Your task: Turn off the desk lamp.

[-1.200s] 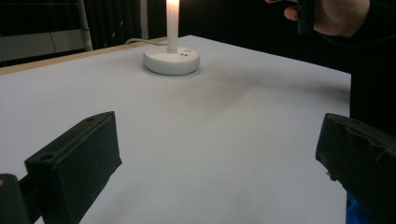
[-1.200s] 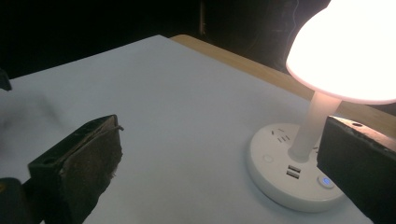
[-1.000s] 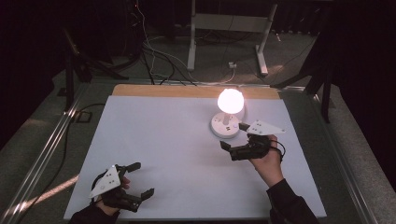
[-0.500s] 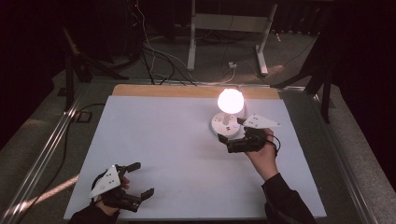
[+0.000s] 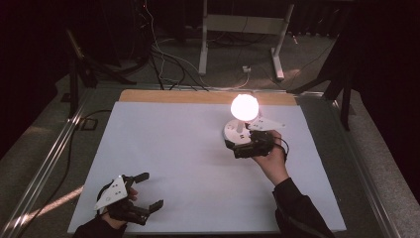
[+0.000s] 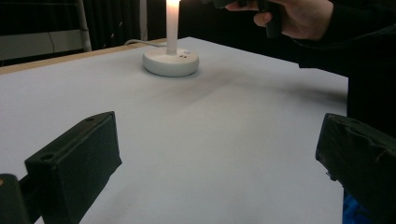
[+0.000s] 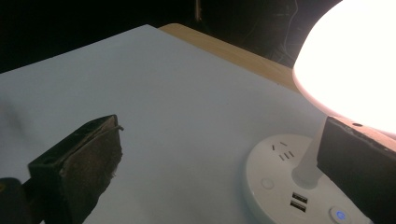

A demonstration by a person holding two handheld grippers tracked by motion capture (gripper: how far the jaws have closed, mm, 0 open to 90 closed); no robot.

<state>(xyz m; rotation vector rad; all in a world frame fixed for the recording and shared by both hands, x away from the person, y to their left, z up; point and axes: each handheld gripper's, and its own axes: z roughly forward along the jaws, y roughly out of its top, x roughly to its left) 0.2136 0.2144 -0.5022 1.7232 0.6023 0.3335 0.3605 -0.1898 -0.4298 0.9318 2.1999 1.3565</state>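
Your right tongs [image 5: 236, 147] have moved in beside the lit lamp [image 5: 243, 119] at the worktop's [image 5: 173, 148] far right, wide open, holding nothing. You may want its buttons. Left tongs [image 5: 148, 191] wait open, empty.

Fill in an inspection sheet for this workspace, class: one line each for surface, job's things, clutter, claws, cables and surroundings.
Surface: white table top, bare across most of it, with a wooden strip along the far edge.
Job's things: lit desk lamp with a glowing globe on a round white base; the base has sockets, two USB ports and a lit blue button.
Clutter: nothing seen.
Claws: left claw open, resting at the near left corner; right claw open, at the near edge of the lamp base, gripping nothing.
Cables: loose cables on the floor beyond the table.
Surroundings: dark room; white stand legs behind the table.
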